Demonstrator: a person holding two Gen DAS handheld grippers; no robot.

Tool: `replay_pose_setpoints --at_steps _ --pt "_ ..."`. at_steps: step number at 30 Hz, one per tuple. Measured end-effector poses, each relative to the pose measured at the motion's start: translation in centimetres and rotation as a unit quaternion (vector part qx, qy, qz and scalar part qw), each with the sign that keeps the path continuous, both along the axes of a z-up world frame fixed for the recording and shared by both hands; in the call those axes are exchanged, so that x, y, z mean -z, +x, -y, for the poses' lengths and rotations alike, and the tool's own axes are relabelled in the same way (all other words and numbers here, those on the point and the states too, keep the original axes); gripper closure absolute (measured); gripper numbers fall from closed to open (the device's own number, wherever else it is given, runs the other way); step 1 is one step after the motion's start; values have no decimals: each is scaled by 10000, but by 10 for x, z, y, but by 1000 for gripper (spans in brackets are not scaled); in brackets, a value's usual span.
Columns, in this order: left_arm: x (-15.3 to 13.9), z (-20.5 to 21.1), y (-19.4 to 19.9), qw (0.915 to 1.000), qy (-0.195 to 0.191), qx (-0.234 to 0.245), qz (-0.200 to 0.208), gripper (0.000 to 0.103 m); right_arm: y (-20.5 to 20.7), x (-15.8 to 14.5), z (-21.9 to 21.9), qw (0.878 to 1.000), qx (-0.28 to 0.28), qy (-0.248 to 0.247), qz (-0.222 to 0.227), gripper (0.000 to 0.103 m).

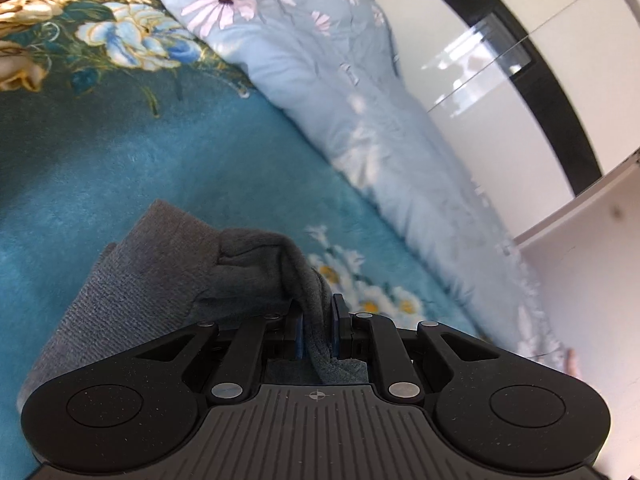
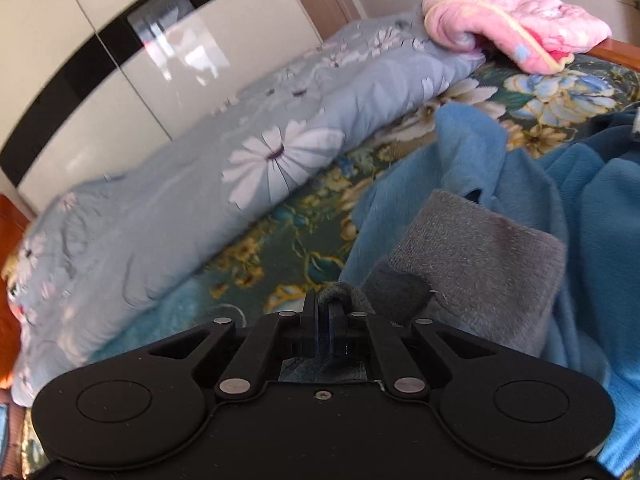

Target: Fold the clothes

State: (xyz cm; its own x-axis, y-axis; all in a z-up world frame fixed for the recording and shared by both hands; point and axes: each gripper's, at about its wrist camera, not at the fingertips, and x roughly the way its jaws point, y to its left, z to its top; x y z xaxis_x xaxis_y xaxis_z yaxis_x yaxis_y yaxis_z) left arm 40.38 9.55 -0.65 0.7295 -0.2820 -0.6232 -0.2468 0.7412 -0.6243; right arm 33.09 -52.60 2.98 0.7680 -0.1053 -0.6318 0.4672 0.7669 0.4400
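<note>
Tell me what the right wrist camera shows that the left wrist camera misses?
Only the right wrist view shows the pink blanket bundled at the far end of the bed and a light blue fleece garment lying beyond the right tongs. Only the left wrist view shows the left tongs and a wide stretch of plain teal bedspread. Both show the grey garment pinched in shut tongs, the daisy-print duvet and the glossy wardrobe doors.

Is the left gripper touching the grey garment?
Touching. Left wrist view: the left gripper is closed with a fold of the grey garment pinched between its pads.
</note>
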Motion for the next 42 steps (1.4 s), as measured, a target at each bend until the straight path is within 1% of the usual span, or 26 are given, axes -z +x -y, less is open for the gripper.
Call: replay_pose_setpoints --at_steps 4,6,7,8,9,10,11,12,13,14,17,18,19,20,21,23,24,25,28,30,32,34,36,38,41,42 --pt "15 2 10 9997 12 28 -230 90 23 13 -2 9992 -78 -123 -373 97" --pt "13 5 7 9996 106 162 -207 86 30 17 -5 9984 -134 -239 -501 96" --pt "9 7 4 9994 171 256 -175 75 32 17 -7 9978 -195 -315 -542 93" --pt "4 8 -1 9990 223 348 -150 59 32 15 -9 9974 -259 -378 -562 92" --pt "-2 9 -7 9987 252 418 -109 52 32 11 -10 9971 -341 -408 -553 87" --pt "-9 9 -15 9985 252 476 -16 42 32 7 -12 9966 -469 -414 -527 76" --pt "-15 7 -25 9983 226 518 108 37 31 1 -15 9959 -627 -437 -492 69" --pt "-21 5 -36 9982 194 531 214 35 29 -6 -17 9947 -783 -493 -441 61" --pt "-27 2 -48 9980 162 533 307 26 27 -14 -21 9931 -937 -589 -390 59" --pt "-32 -2 -60 9980 189 470 381 23 24 -23 -26 9907 -1087 -739 -338 58" --pt "-40 -13 -103 9977 414 102 527 22 4 -47 -37 9858 -1323 -1030 -35 52" --pt "-38 -17 -118 9971 553 -140 497 22 -7 -53 -41 9844 -1343 -1129 129 40" --pt "-33 -21 -130 9964 629 -342 452 18 -17 -58 -44 9825 -1355 -1246 286 28" --pt "-25 -25 -139 9966 567 -476 367 15 -28 -62 -47 9802 -1367 -1363 443 24" --pt "-16 -29 -147 9969 453 -590 265 15 -38 -65 -49 9784 -1371 -1436 575 24" --pt "5 -33 -150 9978 89 -650 24 15 -57 -68 -49 9795 -1312 -1342 737 24" --pt "14 -34 -149 9977 -74 -675 -41 15 -66 -69 -48 9803 -1274 -1270 811 24" --pt "19 -33 -146 9972 -132 -740 -33 15 -74 -70 -47 9813 -1236 -1188 877 24" --pt "26 -31 -134 9956 -29 -921 164 15 -101 -65 -43 9833 -1171 -980 989 24" --pt "31 -29 -126 9940 -52 -1071 210 15 -119 -60 -40 9844 -1125 -889 1015 22" --pt "37 -27 -119 9922 -88 -1216 254 13 -136 -50 -36 9869 -1046 -790 941 22" --pt "36 -23 -111 9918 71 -1244 270 13 -151 -39 -31 9898 -923 -721 816 22" --pt "33 -18 -104 9917 226 -1232 299 25 -164 -27 -26 9927 -752 -622 705 22" --pt "30 -16 -99 9894 414 -1379 176 65 -174 -16 -20 9954 -571 -444 621 22" --pt "22 -19 -92 9874 622 -1440 203 82 -180 -5 -14 9972 -462 -181 555 22" --pt "17 -20 -90 9861 729 -1466 272 83 -180 -2 -14 9973 -469 -161 545 22"
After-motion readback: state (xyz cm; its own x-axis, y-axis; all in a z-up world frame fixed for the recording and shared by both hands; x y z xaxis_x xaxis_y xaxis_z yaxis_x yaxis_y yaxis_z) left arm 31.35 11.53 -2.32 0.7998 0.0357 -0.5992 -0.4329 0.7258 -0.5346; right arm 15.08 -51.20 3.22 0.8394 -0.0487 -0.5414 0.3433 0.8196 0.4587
